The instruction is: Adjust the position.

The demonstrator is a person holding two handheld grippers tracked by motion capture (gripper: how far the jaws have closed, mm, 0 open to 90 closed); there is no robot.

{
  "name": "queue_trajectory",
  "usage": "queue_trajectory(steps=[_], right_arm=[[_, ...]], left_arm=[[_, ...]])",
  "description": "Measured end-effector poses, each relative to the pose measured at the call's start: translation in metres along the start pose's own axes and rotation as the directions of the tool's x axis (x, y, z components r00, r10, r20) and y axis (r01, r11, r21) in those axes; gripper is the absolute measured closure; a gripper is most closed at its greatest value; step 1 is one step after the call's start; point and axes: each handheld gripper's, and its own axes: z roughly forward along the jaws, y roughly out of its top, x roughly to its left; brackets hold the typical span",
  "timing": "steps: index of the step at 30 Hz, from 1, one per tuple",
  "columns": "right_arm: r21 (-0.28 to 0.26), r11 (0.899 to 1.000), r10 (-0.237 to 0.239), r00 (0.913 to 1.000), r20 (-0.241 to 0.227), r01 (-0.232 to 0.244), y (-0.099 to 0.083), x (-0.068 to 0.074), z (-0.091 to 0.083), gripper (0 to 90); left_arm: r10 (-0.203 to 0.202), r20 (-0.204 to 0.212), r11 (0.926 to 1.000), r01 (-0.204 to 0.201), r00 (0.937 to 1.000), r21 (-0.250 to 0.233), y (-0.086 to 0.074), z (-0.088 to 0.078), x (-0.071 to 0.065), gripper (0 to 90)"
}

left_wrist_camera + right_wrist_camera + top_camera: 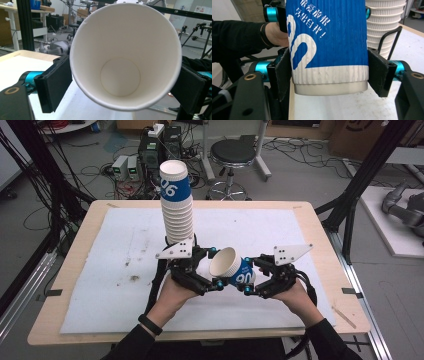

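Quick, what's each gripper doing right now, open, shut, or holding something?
Left gripper: open, its jaws standing apart on either side of the paper cup, not pressing it.
Right gripper: shut on the paper cup, pads pressing its sides near the base.

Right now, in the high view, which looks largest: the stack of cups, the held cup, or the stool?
1. Stack of cups, tallest by far.
2. Stool and held cup look alike; the stool stands farther away, so I leave them unranked.

The cup (232, 268) is white inside, with a ribbed blue sleeve bearing white numerals and characters. The stack (177, 205) is white, its top cup blue-banded. The jaws are black with teal fittings.
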Motion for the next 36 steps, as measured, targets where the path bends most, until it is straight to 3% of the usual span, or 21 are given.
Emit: queue_trajectory(steps=[3,9,16,21,26,29,30,34,35,36], right_arm=[[-0.004,1.0,0.007,1.0,0.005,-0.007,-0.001,0.0,0.001,29.2],[-0.012,1.0,0.022,0.9998,0.005,-0.022,-0.004,-0.001,0.002,29.3],[0.037,0.999,0.002,0.9996,0.026,-0.003,-0.002,0.002,0.004,24.7],[0.14,0.989,-0.044,0.9982,0.041,0.038,0.002,0.006,0.007,21.3],[0.223,0.972,-0.086,0.995,0.052,0.072,0.0,0.011,0.021,21.3],[0.235,0.969,-0.089,0.9945,0.054,0.074,-0.004,0.012,0.029,21.3],[0.237,0.969,-0.086,0.9944,0.061,0.07,-0.004,0.012,0.032,21.3],[0.243,0.967,-0.091,0.9942,0.058,0.074,-0.008,0.012,0.037,29.6],[0.23,0.971,-0.084,0.9948,0.056,0.069,-0.009,0.012,0.037,29.8],[0.222,0.973,-0.079,0.9955,0.053,0.065,-0.009,0.011,0.037,29.8]], left_arm=[[-0.003,0.016,0.9999,0.003,0.9999,-0.01,0.0,0.0,0.0,17.7],[-0.002,0.025,1.0,0.002,0.9997,-0.005,0.0,-0.001,0.001,22.2],[0.032,0.02,0.9954,-0.034,0.9993,0.089,0.006,-0.003,0.0,23.8],[0.074,0.026,0.977,-0.078,0.9969,0.199,0.016,-0.002,-0.003,24.1],[0.147,0.018,0.9303,-0.144,0.989,0.337,0.026,0.002,-0.01,24.2],[0.162,0.025,0.9079,-0.158,0.9865,0.388,0.029,0.005,-0.012,24.4],[0.163,0.027,0.9035,-0.16,0.9862,0.397,0.029,0.007,-0.013,24.4],[0.168,0.034,0.901,-0.168,0.9852,0.4,0.031,0.009,-0.015,24.3],[0.17,0.034,0.9016,-0.169,0.9848,0.398,0.031,0.009,-0.014,23.7],[0.162,0.026,0.9099,-0.16,0.9864,0.383,0.03,0.009,-0.014,22.6]])
